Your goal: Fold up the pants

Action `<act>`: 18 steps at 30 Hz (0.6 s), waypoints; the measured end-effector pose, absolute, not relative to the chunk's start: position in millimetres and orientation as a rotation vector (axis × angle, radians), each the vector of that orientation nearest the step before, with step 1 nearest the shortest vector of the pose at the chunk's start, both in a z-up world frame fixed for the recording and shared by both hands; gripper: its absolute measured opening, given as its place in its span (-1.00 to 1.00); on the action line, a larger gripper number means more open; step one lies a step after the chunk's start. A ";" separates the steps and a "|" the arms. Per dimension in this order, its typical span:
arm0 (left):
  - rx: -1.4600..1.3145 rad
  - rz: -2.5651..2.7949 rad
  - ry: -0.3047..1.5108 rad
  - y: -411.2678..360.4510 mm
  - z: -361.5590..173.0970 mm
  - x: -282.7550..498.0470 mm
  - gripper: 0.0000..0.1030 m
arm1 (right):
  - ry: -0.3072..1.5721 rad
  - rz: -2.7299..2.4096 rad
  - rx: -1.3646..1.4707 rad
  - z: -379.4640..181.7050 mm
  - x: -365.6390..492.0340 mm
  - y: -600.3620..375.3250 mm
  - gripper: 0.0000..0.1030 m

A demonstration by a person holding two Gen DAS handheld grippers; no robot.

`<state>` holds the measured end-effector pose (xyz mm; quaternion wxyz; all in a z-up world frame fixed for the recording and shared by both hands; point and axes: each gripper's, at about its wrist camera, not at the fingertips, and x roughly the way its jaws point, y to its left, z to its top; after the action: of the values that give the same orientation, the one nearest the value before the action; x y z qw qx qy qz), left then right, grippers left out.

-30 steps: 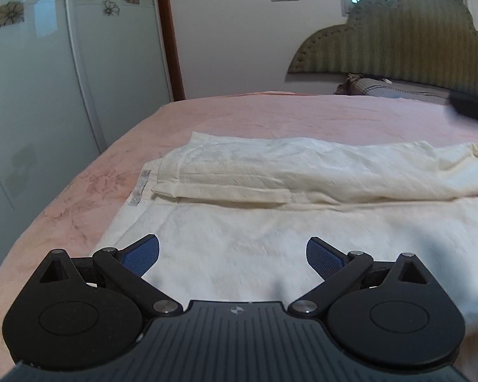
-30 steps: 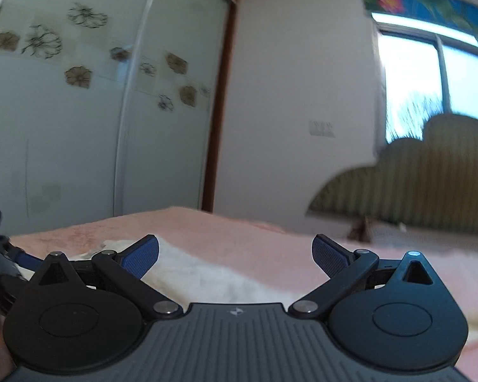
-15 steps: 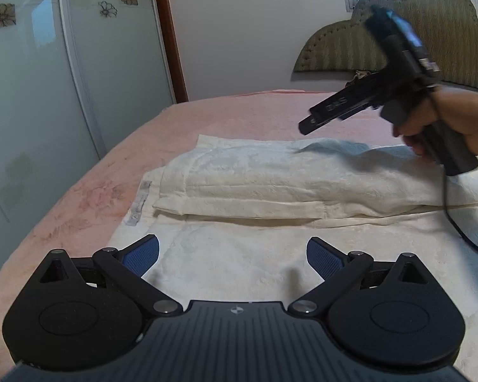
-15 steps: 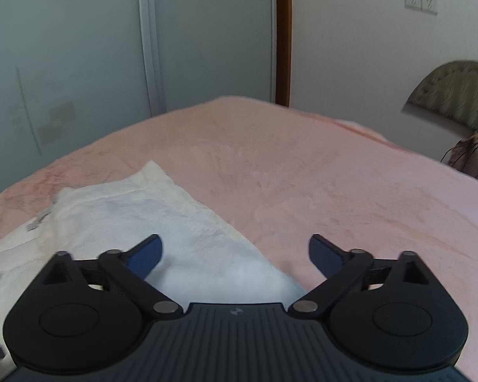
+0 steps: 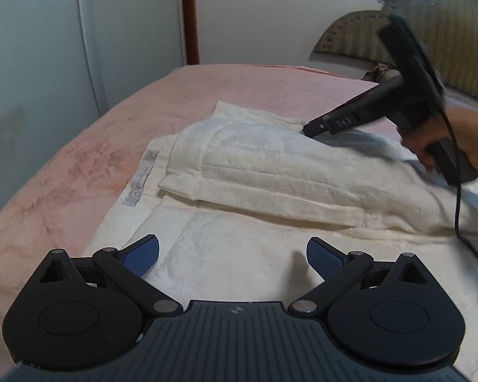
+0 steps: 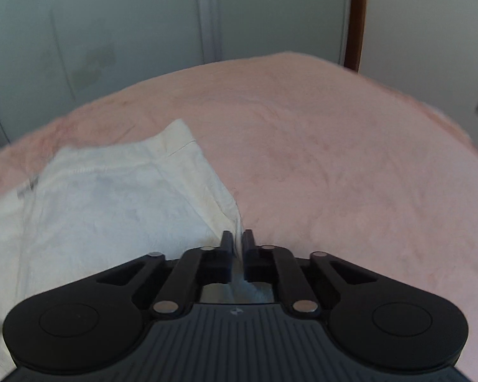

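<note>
Right wrist view: right gripper point(image 6: 238, 242), jaws just closed, pinches far edge of cream pants point(image 6: 105, 197) lying on pink bedspread point(image 6: 350, 159). Left gripper point(image 5: 232, 254) spread wide above pants, gripping nothing.

We note the pants point(image 5: 270, 172) as cream woven cloth, matt, with a faint crinkled pattern and stitched hems; a small grey fabric label point(image 5: 140, 180) lies at their waist end. The bedspread point(image 5: 79, 159) under them reads as soft pink cloth, slightly fuzzy and matt, out to its rounded far edge. The left gripper point(image 5: 232, 254) is matt black plastic with blue textured pads point(image 5: 142, 254), silvery metal pins and a ribbed grey base.
</note>
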<state>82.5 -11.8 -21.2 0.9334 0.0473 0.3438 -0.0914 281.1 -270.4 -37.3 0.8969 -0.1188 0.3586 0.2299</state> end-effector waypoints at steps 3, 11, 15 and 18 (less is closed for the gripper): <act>-0.028 -0.192 0.736 4.4 -13.8 90.3 0.94 | 0.620 0.446 -0.415 -27.8 246.2 -243.7 -0.94; -0.605 -0.301 0.688 69.5 10.5 91.5 0.96 | 0.384 0.510 -0.705 2.6 127.7 -180.2 -0.96; -0.674 -0.347 0.686 65.7 17.4 103.2 0.96 | 0.363 0.586 -0.731 1.1 81.1 -157.0 -0.97; -0.658 -0.341 0.672 54.3 22.6 111.8 0.97 | 0.363 0.617 -0.728 -2.0 67.5 -146.5 -0.97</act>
<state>111.8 54.3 22.6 0.8775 -0.3154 0.3222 -0.1633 67.5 -146.5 -2.0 0.8724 -0.3485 0.1737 0.2954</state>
